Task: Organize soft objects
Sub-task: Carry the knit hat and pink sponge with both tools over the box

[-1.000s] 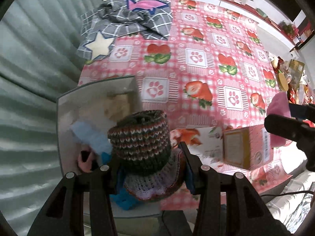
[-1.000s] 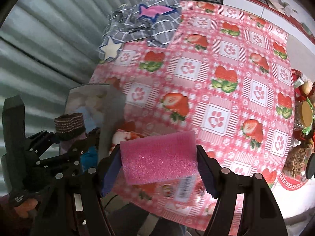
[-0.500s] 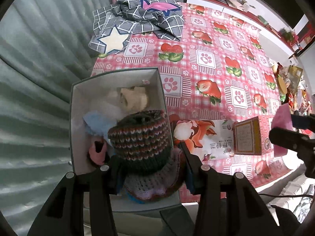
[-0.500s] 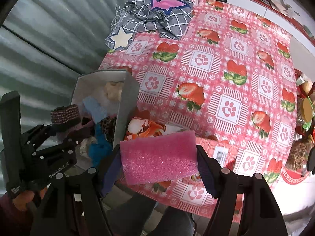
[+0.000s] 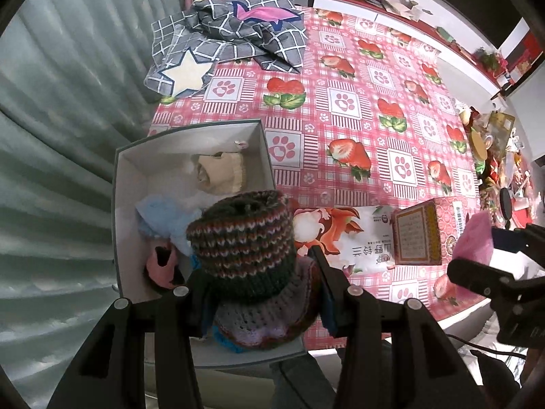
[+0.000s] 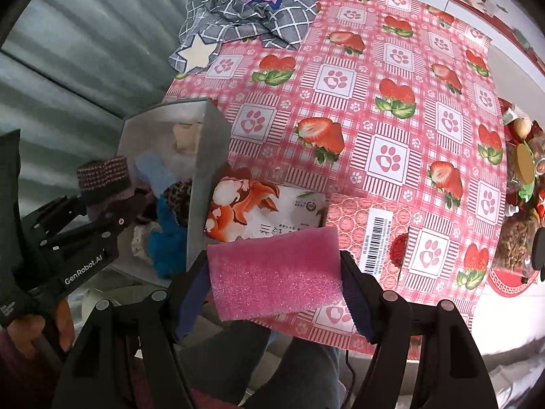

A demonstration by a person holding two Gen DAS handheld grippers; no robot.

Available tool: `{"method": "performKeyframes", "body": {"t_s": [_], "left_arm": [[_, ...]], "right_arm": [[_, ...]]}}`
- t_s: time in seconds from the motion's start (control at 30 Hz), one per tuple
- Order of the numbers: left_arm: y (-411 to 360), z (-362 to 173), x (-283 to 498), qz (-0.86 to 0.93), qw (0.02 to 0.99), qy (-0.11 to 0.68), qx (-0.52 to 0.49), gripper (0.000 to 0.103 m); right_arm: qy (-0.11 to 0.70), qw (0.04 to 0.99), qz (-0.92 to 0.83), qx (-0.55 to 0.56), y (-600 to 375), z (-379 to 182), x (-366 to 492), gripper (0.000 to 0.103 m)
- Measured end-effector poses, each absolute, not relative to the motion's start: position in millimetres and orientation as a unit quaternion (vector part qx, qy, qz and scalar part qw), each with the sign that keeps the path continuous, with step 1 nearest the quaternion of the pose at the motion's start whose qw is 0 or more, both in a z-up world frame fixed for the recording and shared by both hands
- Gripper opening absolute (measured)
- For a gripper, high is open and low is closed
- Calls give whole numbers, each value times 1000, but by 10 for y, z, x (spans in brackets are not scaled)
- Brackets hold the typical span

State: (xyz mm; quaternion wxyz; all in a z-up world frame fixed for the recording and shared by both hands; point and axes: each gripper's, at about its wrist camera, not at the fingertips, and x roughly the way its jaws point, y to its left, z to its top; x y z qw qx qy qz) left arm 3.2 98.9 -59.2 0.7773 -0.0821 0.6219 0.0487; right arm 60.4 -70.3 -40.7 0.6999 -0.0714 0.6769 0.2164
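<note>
Item: knitted hat [image 5: 238,238] clamped in my left hand-held gripper [image 5: 260,286], open box [image 5: 117,211] at eleven o'clock; right hand-held gripper [image 6: 274,269] pinching pink foam [image 6: 272,269].

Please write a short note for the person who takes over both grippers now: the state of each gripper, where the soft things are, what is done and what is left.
Left gripper: shut on a knitted hat, held above the box.
Right gripper: shut on a pink sponge, held over the table's near edge, right of the box.
Done: several soft items already lie in the box.
Left: put the hat and the sponge in the box. The grey checked cloth at the far end of the table may need sorting too.
</note>
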Motion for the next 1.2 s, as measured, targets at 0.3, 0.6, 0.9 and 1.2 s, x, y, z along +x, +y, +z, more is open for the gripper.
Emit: {"method": "performKeyframes", "body": {"t_s": [0.3,0.6,0.9,1.2], "left_arm": [[1211,-587,-89,75,776,617,-109,51],[1478,-610,-254,106,769,615,-137,51],[1779,-665,-416,141,758,613,-169,51],[2045,-783,-517,166,743,620,-189,52]], "right_arm": [[674,694,236,-93,-475,-395,576,73],[672,680,266,-123,-142,-427,551,73],[672,660,296,-157,219,-488,505,73],[668,647,319,-183,571,-537,519,73]]}}
